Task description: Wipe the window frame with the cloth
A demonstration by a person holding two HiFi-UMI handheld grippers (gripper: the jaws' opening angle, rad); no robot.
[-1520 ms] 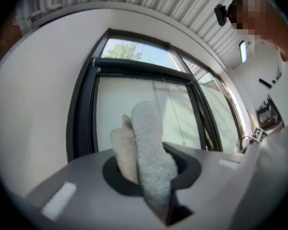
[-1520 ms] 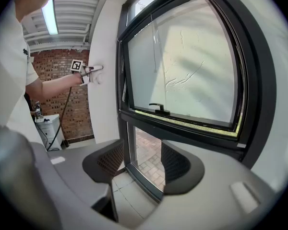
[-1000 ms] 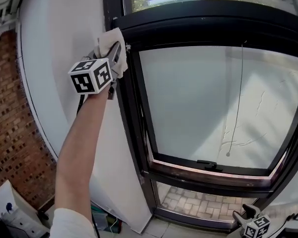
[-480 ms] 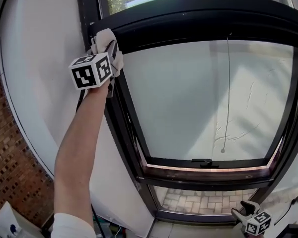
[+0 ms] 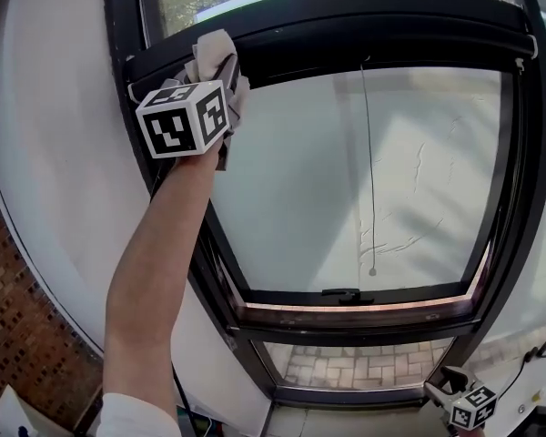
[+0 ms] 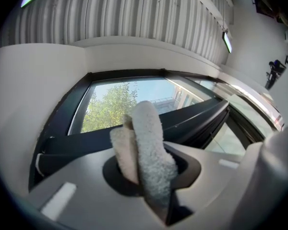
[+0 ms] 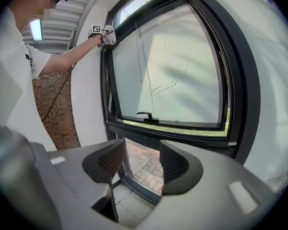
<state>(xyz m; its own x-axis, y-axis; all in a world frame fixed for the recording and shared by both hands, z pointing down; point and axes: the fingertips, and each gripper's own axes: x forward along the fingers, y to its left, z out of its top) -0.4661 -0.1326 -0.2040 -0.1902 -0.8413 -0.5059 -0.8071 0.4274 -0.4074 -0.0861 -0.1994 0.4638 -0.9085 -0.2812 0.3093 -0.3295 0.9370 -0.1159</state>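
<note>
Two grippers: left gripper [image 5: 223, 82] clamped cloth [image 5: 211, 51] against upper corner of window frame [image 5: 346, 21] for wiping; right gripper [image 7: 141, 162] hung spare, fingers wide.

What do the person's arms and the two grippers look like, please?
Both grippers have grey moulded bodies. The right claw has dark cross-hatched pads; the left claw has the same dark socket. Each carries a white cube with black square markers: the left cube and the right cube. The left arm is bare below a short white sleeve, and a thin dark cable runs from its gripper.
</note>
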